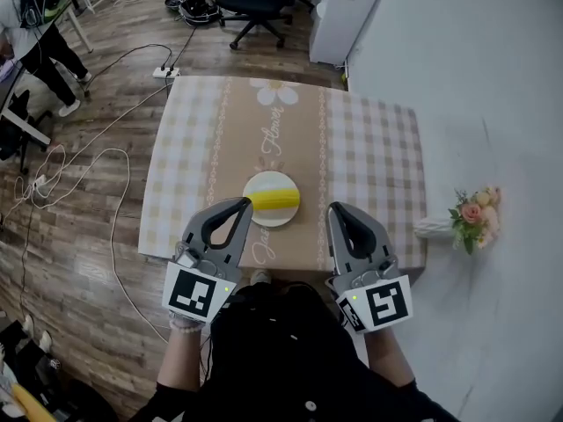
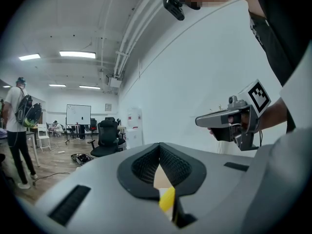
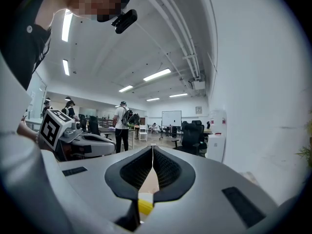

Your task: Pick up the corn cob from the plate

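Yellow corn cob [image 1: 274, 200] sits on the round white plate [image 1: 266, 220], so one tool (grey left tool [image 1: 244, 202] and grey right tool [image 1: 334, 207] are both pressed together, empty) should spread wide before pinching its middle.

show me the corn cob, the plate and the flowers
corn cob [image 1: 274, 201], head view, middle of the yellow cob
plate [image 1: 268, 183], head view, bare white part beyond the cob
flowers [image 1: 476, 213], head view, on the pink blooms

The left hand-held gripper [image 1: 244, 203] and right hand-held gripper [image 1: 335, 207] are grey, black-padded.
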